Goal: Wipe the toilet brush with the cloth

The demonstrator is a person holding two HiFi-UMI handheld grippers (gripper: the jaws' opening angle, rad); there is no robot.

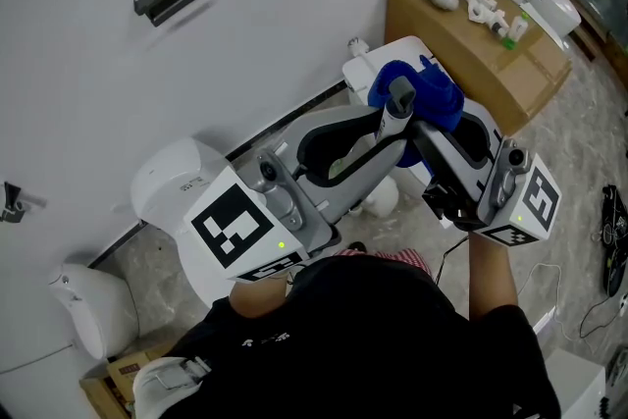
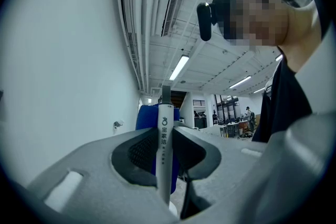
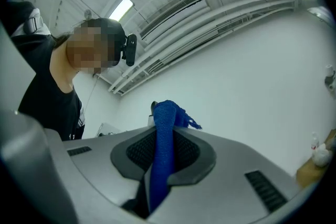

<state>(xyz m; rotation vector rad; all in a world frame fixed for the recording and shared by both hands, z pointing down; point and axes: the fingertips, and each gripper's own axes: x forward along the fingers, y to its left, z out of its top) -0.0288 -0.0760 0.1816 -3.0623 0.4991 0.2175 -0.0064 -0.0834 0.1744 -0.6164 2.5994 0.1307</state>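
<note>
Here's the left gripper (image 1: 385, 134) clamped on the toilet brush (image 2: 165, 128), white handle upright between its jaws. The right gripper (image 3: 164, 152) pinches the blue cloth (image 3: 164, 118), bunched at the handle's upper end, just past both grippers' tips.

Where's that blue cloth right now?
In the head view the blue cloth sits right of centre, pinched by the right gripper and bunched at the top of the toilet brush handle, just below the cardboard box.
</note>
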